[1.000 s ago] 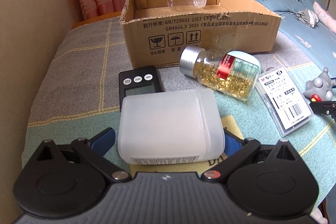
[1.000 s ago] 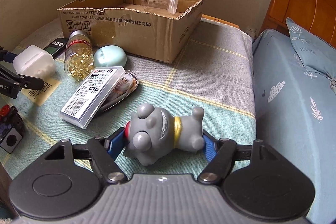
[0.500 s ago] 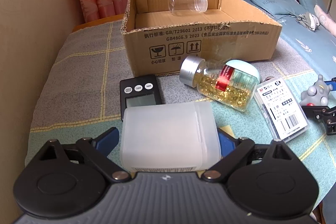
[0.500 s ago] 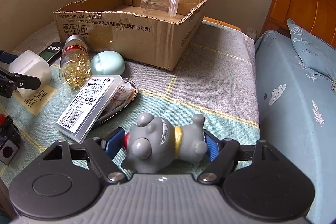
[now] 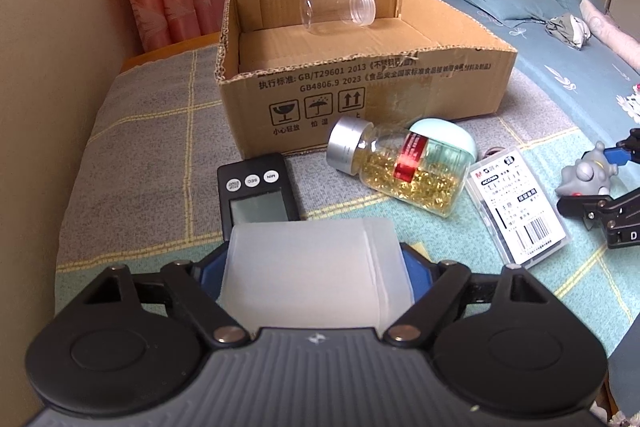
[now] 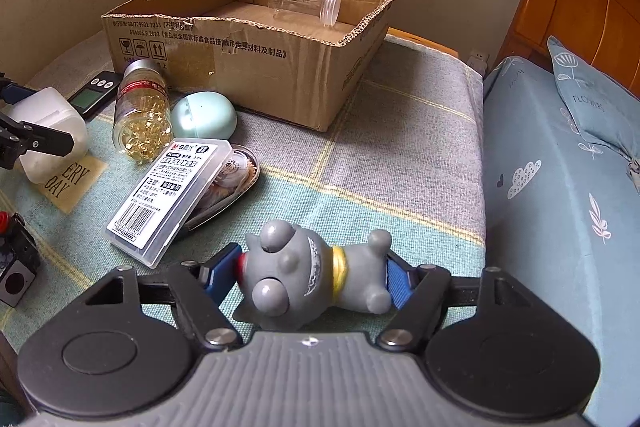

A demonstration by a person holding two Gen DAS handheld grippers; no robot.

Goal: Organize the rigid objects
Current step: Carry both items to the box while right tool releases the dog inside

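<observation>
The left gripper [image 5: 316, 267] is pinching a frosted white container [image 5: 316, 271] between its blue pads, holding it above the plaid blanket [image 5: 140, 147]. The right gripper [image 6: 308, 275] is clamping a grey toy figure [image 6: 308, 275] sideways, head toward nine o'clock. Seen from the left wrist, a cardboard box [image 5: 360, 91] is sitting at twelve o'clock with a clear empty jar [image 5: 340, 11] lying inside it. A black timer [image 5: 256, 195] is lying just beyond the white container, and at two o'clock a capsule bottle [image 5: 400, 167] is resting on its side against a mint case [image 5: 448, 139], beside a labelled plastic box [image 5: 516, 207].
</observation>
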